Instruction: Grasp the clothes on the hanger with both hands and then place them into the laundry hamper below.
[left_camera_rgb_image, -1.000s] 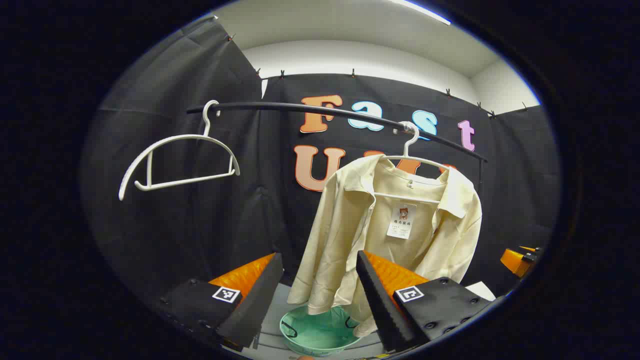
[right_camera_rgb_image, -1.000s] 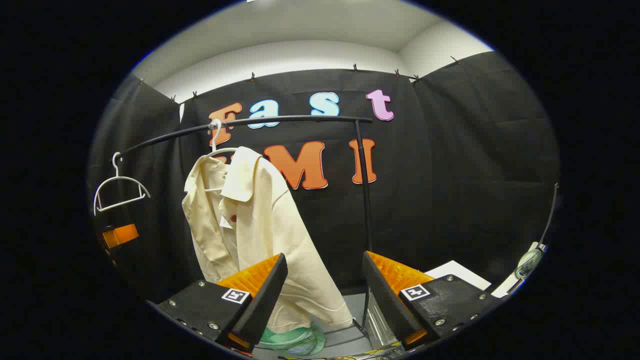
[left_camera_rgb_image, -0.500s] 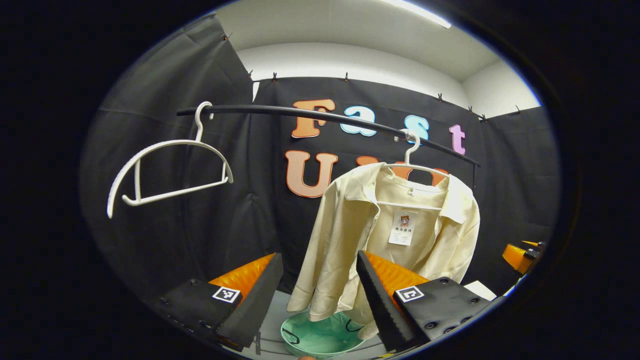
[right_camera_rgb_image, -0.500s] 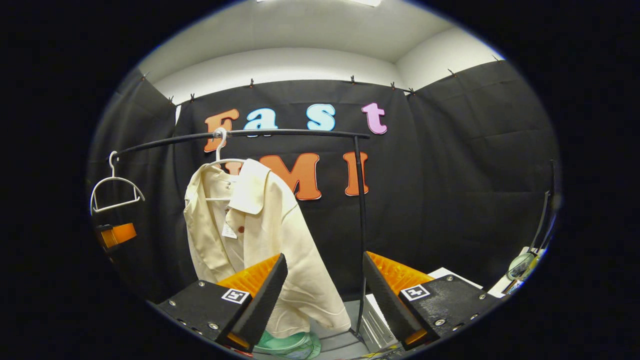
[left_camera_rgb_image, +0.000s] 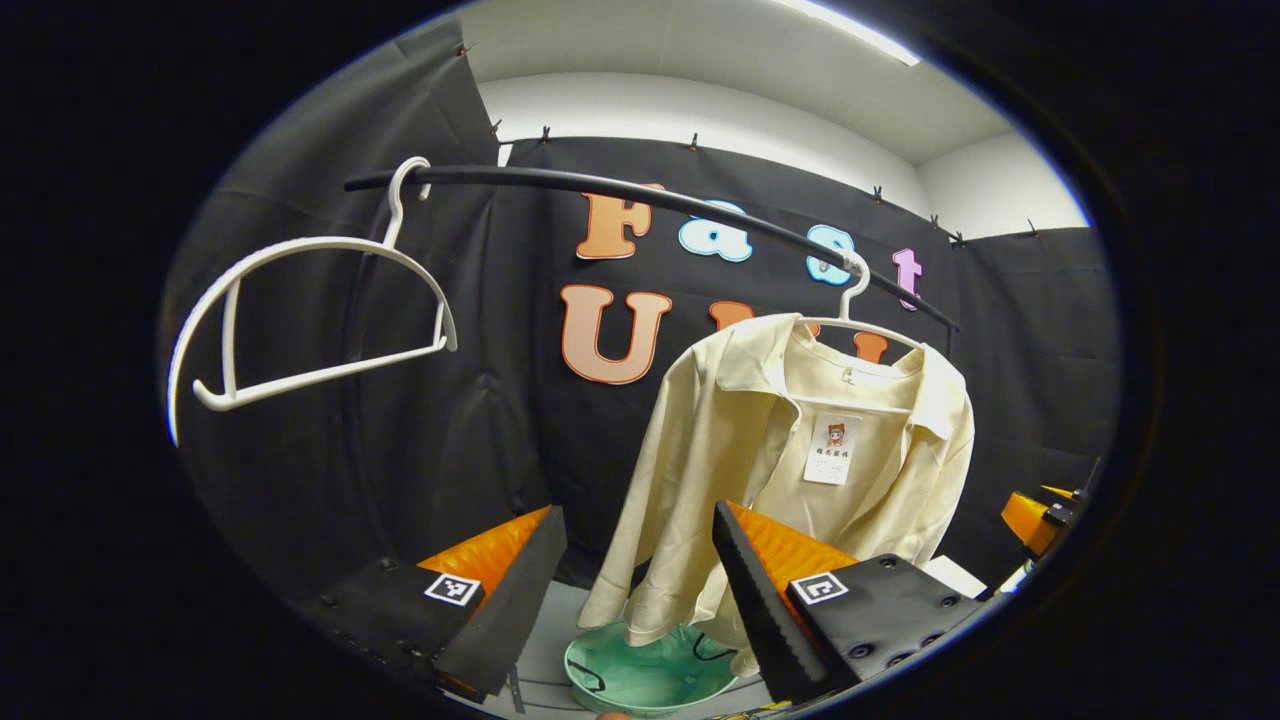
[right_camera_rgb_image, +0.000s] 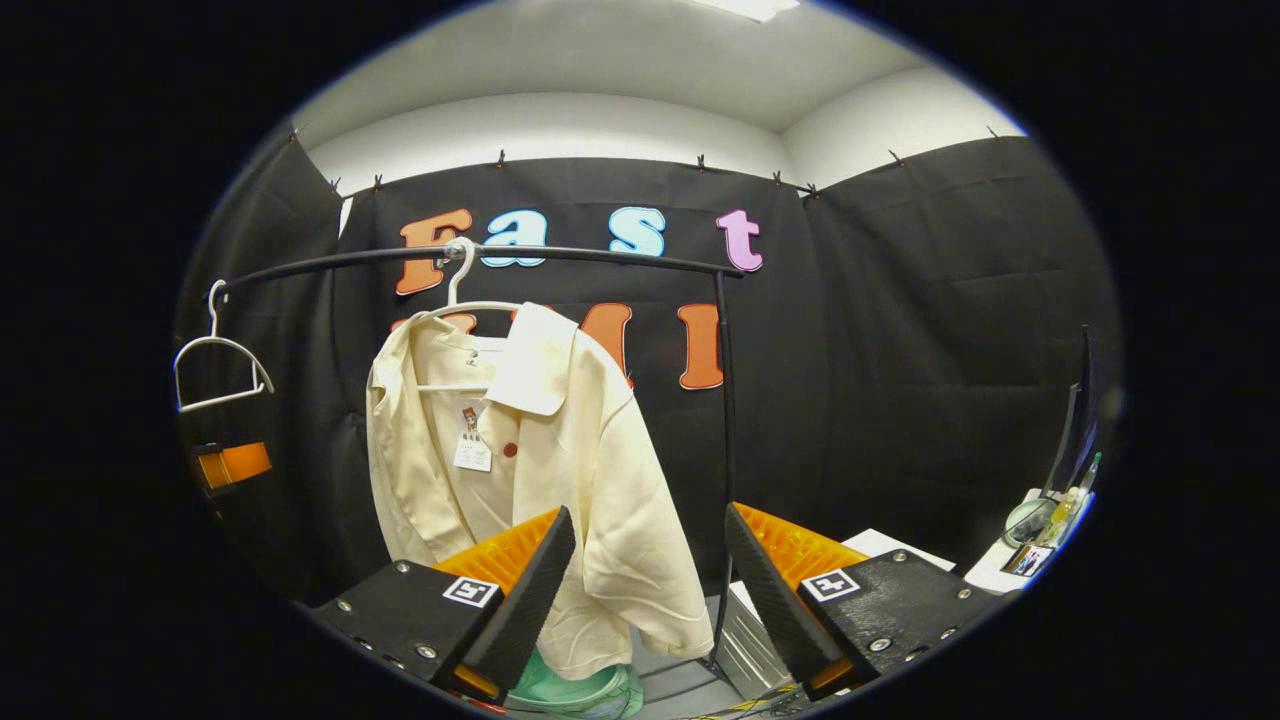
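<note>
A cream shirt (left_camera_rgb_image: 800, 460) (right_camera_rgb_image: 560, 470) hangs open on a white hanger (left_camera_rgb_image: 850, 310) (right_camera_rgb_image: 460, 300) from a black rail (left_camera_rgb_image: 640, 195) (right_camera_rgb_image: 560, 255). Below it sits a green hamper (left_camera_rgb_image: 650, 675) (right_camera_rgb_image: 570, 690) on the floor. My left gripper (left_camera_rgb_image: 640, 560) is open, short of the shirt's left sleeve and hem. My right gripper (right_camera_rgb_image: 650, 560) is open too, with the shirt's right sleeve behind its left finger. At the far right of the left gripper view I see the other gripper (left_camera_rgb_image: 1040, 515); at the far left of the right gripper view, the other gripper (right_camera_rgb_image: 230, 465).
An empty white hanger (left_camera_rgb_image: 300, 320) (right_camera_rgb_image: 220, 365) hangs at the rail's left end. The rail's upright post (right_camera_rgb_image: 725, 450) stands right of the shirt. A white surface (right_camera_rgb_image: 1030, 555) with small items lies at the far right, and a pale box (right_camera_rgb_image: 900, 545) sits behind my right finger.
Both grippers have come closer to the shirt, which looks larger in each view. The right gripper view has turned towards the shirt. Both stay open.
</note>
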